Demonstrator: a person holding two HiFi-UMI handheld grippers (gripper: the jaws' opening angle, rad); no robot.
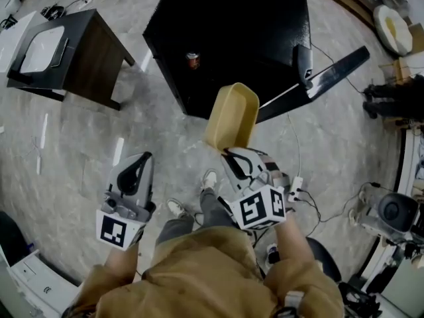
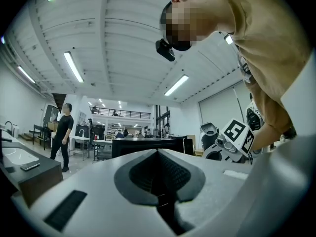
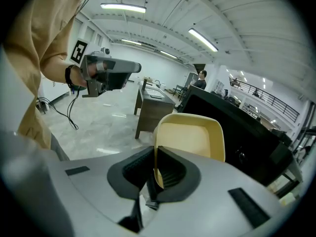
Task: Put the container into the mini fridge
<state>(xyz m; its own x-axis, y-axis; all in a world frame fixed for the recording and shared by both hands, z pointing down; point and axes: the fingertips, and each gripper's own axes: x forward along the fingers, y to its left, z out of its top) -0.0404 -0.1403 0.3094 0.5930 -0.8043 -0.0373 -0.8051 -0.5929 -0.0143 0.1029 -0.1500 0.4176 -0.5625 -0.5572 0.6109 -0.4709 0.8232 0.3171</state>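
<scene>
Evidently carried by one thin wall: container point(image 1: 232, 114) pinched in the right gripper point(image 1: 229, 154), jaws nearly shut on that wall. Juts straight out beyond the tips, up in the air over the floor, hollow side turned back toward the gripper's own camera point(image 3: 190, 135). Probably gripped at the edge so as to leave the whole tub out front, free to go in ahead of the jaws.

Further ahead of that gripper, well apart: fridge point(image 1: 225, 32), black, with door point(image 1: 331, 71) swung out to the right, presumably opened ready. On its top, a can point(image 1: 193, 59), print too small to read.

Off to the left of the right gripper, level with it: left gripper point(image 1: 141, 159), jaws closed on nothing, seemingly just parked out of the way. Beyond it, ahead and left, a dark desk point(image 1: 93, 45).

Hidden or unclear: inside of the fridge, not shown by any view, so no telling which shelf is free. Underside and far wall of the container out of sight. Lower part of the gripped wall lost between the pads point(image 3: 165, 174).
</scene>
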